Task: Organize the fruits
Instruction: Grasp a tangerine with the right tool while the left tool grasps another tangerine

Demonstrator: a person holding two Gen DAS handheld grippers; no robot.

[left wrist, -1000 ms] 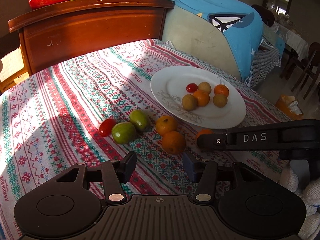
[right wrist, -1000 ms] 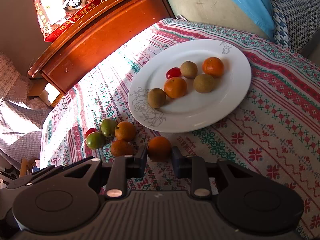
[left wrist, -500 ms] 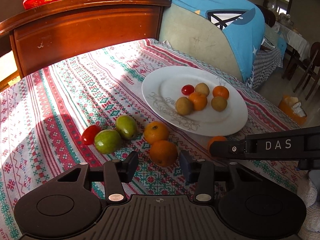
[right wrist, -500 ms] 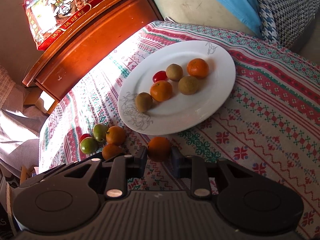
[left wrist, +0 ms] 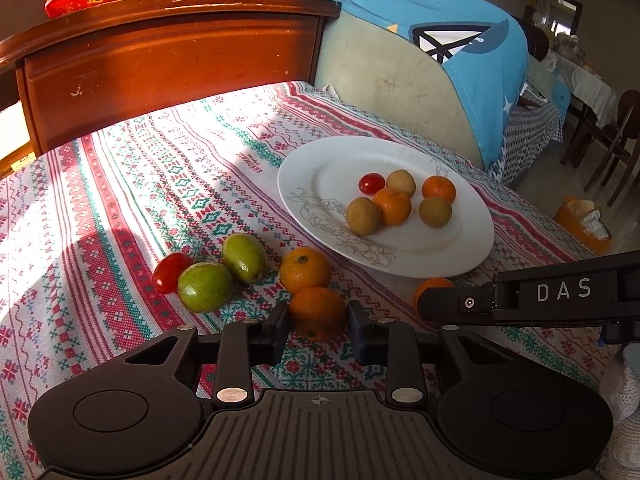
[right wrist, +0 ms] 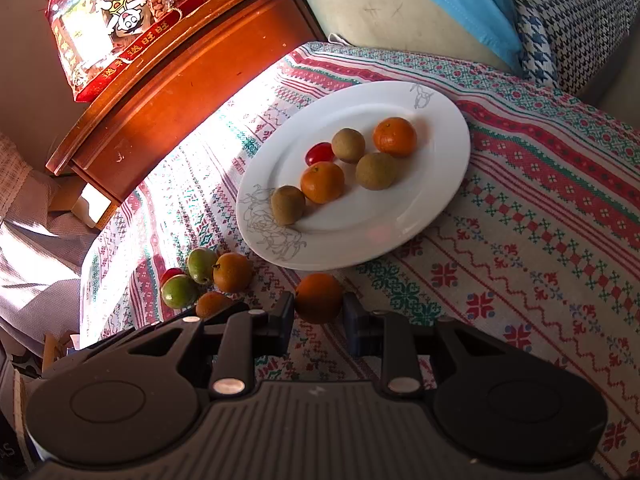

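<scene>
A white plate (left wrist: pixel 404 258) (right wrist: pixel 360 236) on the patterned tablecloth carries two oranges, three brownish round fruits and a cherry tomato. Just in front of it on the cloth lie two green fruits (left wrist: pixel 206 286), a cherry tomato (left wrist: pixel 170 272) and an orange (left wrist: pixel 305 269). My left gripper (left wrist: pixel 317 318) is closing around the nearest orange (left wrist: pixel 318 310), and its pads touch both sides. My right gripper (right wrist: pixel 319 314) is shut on another orange (right wrist: pixel 319 296) by the plate's near rim. In the left wrist view it comes in from the right as a black bar (left wrist: pixel 520 300).
A wooden cabinet (left wrist: pixel 168 60) with a red snack box (right wrist: pixel 116 20) stands behind the table. A sofa draped with blue cloth (left wrist: pixel 472 52) is at the back right. Chairs and an orange box (left wrist: pixel 584 220) are on the floor to the right. A gloved hand (left wrist: pixel 626 380) holds the right gripper.
The left gripper moved forward to the nearest orange and its jaws narrowed onto it. The right gripper stayed in place with its orange.
</scene>
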